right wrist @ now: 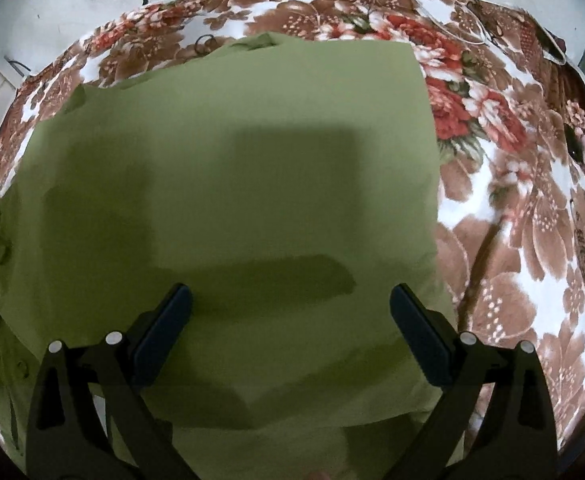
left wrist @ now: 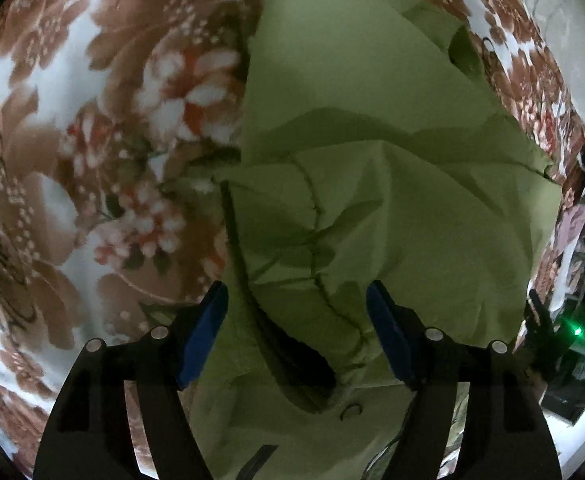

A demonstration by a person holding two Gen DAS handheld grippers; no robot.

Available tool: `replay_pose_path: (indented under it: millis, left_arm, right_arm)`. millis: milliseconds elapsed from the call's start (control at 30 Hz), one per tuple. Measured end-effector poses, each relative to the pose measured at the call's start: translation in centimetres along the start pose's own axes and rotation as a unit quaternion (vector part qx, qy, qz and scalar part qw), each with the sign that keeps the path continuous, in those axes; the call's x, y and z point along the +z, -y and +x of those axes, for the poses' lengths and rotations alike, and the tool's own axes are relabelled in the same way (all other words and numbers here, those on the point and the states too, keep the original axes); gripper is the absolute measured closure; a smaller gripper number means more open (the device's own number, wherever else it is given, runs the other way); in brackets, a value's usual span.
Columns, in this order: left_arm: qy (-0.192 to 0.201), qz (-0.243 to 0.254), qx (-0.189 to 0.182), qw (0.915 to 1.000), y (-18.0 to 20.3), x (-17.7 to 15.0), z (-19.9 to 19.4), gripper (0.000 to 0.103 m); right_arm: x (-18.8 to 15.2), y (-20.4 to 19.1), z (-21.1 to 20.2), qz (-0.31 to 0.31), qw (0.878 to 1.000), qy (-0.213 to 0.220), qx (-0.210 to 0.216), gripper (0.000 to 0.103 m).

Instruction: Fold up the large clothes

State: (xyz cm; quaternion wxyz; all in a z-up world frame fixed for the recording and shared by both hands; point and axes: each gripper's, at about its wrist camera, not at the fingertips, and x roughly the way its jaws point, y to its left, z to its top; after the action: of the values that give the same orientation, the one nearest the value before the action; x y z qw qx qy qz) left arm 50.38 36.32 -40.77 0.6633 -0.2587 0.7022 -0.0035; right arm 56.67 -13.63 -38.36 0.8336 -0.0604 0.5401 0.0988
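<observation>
A green garment (right wrist: 228, 184) lies partly folded on the floral blanket (right wrist: 504, 216). Both the left gripper (left wrist: 296, 312) and right gripper (right wrist: 290, 312) hang above it, jaws apart, gripping nothing.

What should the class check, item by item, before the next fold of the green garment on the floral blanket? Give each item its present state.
1. Left gripper jaws apart, nothing clamped: ok.
2. Right gripper jaws apart, above the cloth: ok.
3. Green garment flat in the right wrist view: ok.
4. Cloth under the left gripper smooth: not ok, creased and bunched near the button.
5. Garment wholly on the floral blanket: cannot tell, near edges cut off.
6. Far edge straight: ok on the right, ragged on the left.
</observation>
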Motion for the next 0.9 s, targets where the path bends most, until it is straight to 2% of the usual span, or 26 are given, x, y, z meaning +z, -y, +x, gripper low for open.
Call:
replay_pose_path:
  millis: [33,67,233,367,433,467,533,600,667,800,900]
  left_arm:
    - [0.004,-0.002,-0.002,1.0,-0.3,-0.2,0.0,0.063]
    - [0.008,0.004,-0.008,0.9999,-0.3,-0.4,-0.2,0.079]
    - [0.007,0.034,-0.015,0.9993,-0.2,-1.0,-1.3,0.095]
    - [0.051,0.069,-0.01,0.9963,2.2,-0.1,-3.7,0.097]
    - [0.085,0.1,-0.012,0.9912,3.9,0.6,-6.2,0.098]
    - [0.097,0.111,-0.024,0.9887,4.6,1.0,-7.5,0.098]
    - [0.114,0.122,-0.038,0.9852,5.2,1.6,-9.2,0.098]
    - [0.122,0.123,-0.032,0.9843,5.4,2.2,-9.6,0.098]
    - [0.114,0.12,-0.007,0.9862,4.4,3.1,-8.6,0.098]
    - [0.081,0.11,0.037,0.9899,2.5,4.6,-3.1,0.097]
    - [0.078,0.099,0.048,0.9908,1.4,4.6,-0.4,0.091]
  right_arm:
    - [0.0,-0.1,0.0,-0.004,1.0,0.001,-0.002,0.005]
    - [0.0,-0.2,-0.1,-0.008,1.0,0.003,-0.004,0.005]
    - [0.2,-0.1,-0.2,-0.012,1.0,0.004,-0.014,0.005]
    - [0.8,0.7,0.1,0.004,1.0,-0.005,-0.017,0.005]
    - [1.3,1.5,0.0,0.023,1.0,-0.008,-0.02,0.005]
    - [1.5,1.9,-0.2,0.034,0.999,-0.007,-0.02,0.005]
    - [1.9,2.6,-0.4,0.053,0.998,-0.003,-0.023,0.005]
    - [2.1,2.9,-0.3,0.058,0.998,-0.004,-0.028,0.005]
    - [2.2,3.1,0.3,0.056,0.998,-0.009,-0.037,0.005]
    - [1.8,3.8,2.0,0.048,0.997,-0.015,-0.061,0.005]
    - [1.1,4.5,2.8,0.047,0.996,-0.013,-0.07,0.005]
